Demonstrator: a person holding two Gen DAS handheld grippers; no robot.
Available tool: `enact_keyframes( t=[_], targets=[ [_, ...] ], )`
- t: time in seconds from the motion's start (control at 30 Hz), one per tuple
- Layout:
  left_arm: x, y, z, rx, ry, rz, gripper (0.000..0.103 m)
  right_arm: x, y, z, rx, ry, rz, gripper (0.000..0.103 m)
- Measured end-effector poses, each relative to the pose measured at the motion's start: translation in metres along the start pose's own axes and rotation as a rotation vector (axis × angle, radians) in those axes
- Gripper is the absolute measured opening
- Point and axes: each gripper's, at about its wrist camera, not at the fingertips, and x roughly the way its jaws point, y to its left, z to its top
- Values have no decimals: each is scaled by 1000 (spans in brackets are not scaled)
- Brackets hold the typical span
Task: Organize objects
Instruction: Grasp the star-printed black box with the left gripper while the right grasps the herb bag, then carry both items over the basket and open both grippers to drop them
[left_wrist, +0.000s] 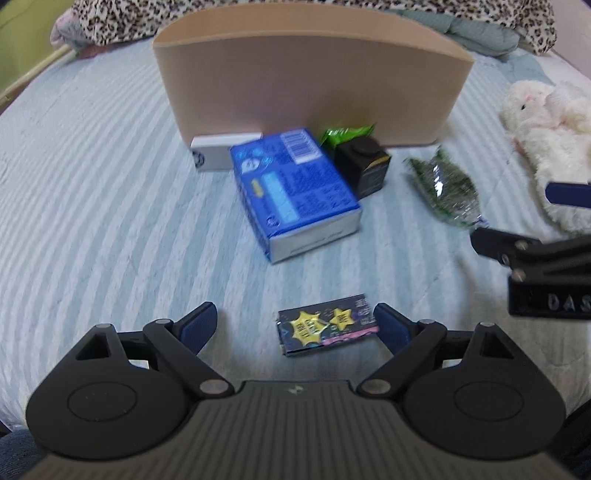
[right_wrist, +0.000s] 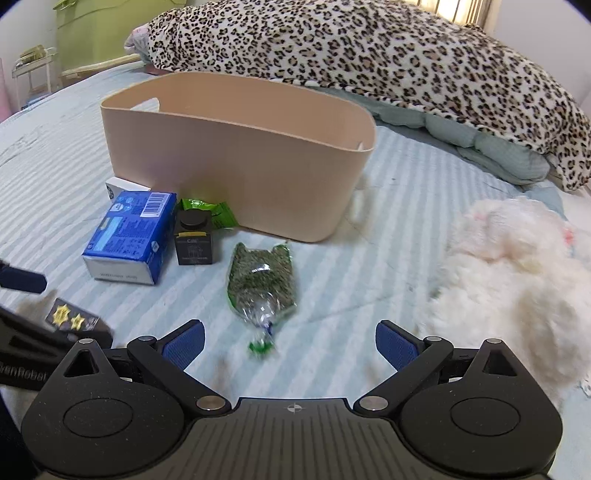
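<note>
Item 1, left hand-held gripper (left_wrist: 295, 325): I have its jaws spread wide and holding nothing. The small dark packet with yellow stars (left_wrist: 327, 325) lies flat on the striped bed cover (left_wrist: 92, 184), directly ahead and between the fingertips. It sits closer to the right fingertip, which looks to be touching or just beside its end; I cannot tell which. Its long axis runs roughly across the jaw gap, so I judge a closing stroke would meet its short ends.

Item 2, right hand-held gripper (right_wrist: 290, 343): jaws equally wide, empty. The clear bag of green flakes (right_wrist: 262, 280) lies just ahead, long axis pointing away toward the bin, knotted end nearest me.

Item 3, beige bin (left_wrist: 314, 85): upright further up the bed, open at the top.

Item 4, grouped at the bin's foot: blue box (left_wrist: 295, 192), black cube box (left_wrist: 364, 166), green wrapper (left_wrist: 345, 134), white box (left_wrist: 221, 155).

Item 5, white plush toy (right_wrist: 517, 280): to the right, beside the right hand-held gripper.

Judgement: the left is nearer the starred packet, the right nearer the bag.
</note>
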Motion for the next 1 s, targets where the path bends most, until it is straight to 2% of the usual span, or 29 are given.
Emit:
enact_keyframes(
  t=[0.1,0.13,0.17,0.3,0.33,0.4,0.5,0.77,0.87,1.0],
  targets=[
    [6,5,-1,-5,12,-13,89,17,3,4,0,6,-8,99],
    [7,7,-1,-7,12,-17,84,23,4,5,1,9,-13,98],
    [8,8,-1,-5,11,-16,81,29,5,5,5,16,-17,94],
    [7,12,2,7,-5,-27,58,48,1,4,57,61,19,72],
    [7,12,3,7,-9,-29,57,49,0,4,67,59,28,68],
    [6,12,5,11,-17,-31,57,45,2,3,57,43,33,39],
    [3,11,2,23,-34,-24,57,41,4,1,46,34,42,16],
    [-19,13,6,35,-92,-19,56,18,2,2,70,-3,41,13],
    [-33,16,13,31,-128,-20,56,0,0,6,93,-56,49,13],
    [-53,20,28,29,-214,8,56,-24,-1,19,91,-146,46,13]
  ],
)
